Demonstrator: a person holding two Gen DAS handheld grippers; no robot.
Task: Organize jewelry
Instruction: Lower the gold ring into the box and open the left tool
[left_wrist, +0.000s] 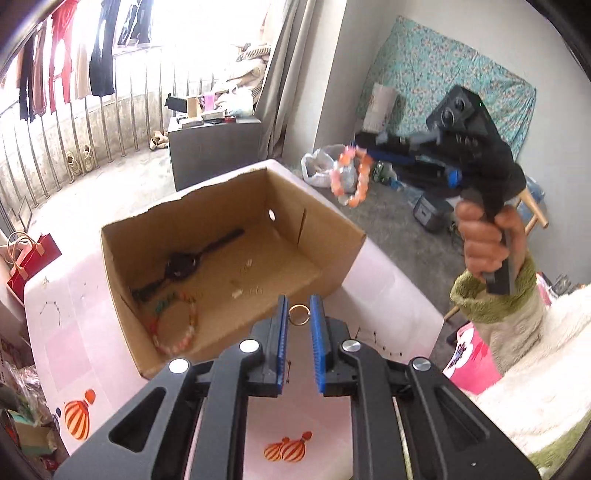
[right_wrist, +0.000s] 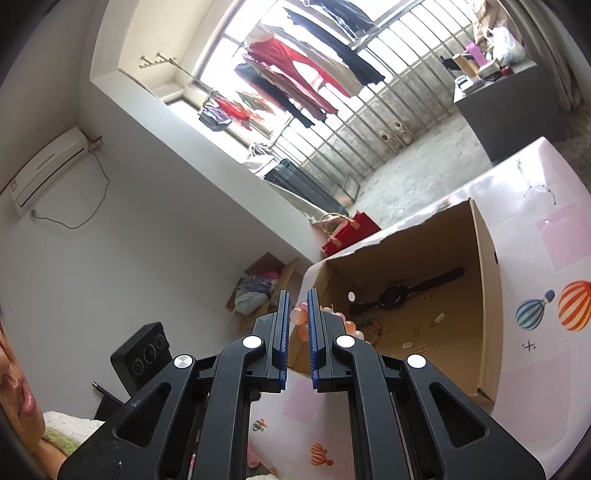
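An open cardboard box (left_wrist: 325, 221) stands on the pink table. Inside lie a black watch (left_wrist: 181, 264), a multicoloured bead bracelet (left_wrist: 175, 325) and small bits. My left gripper (left_wrist: 298, 314) is shut on a gold ring (left_wrist: 298, 315), held over the box's near rim. My right gripper (right_wrist: 298, 306) is shut on an orange and pink bead bracelet (right_wrist: 301, 315); in the left wrist view the bracelet (left_wrist: 351, 175) hangs in the air right of the box. The box (right_wrist: 487, 266) and watch (right_wrist: 397, 293) also show in the right wrist view.
The table (left_wrist: 384, 295) has a pink cloth with balloon prints. A red gift bag (left_wrist: 31, 258) stands at the left. A dark cabinet (left_wrist: 216, 147) is behind the box. Bags and gear lie on the floor at the right.
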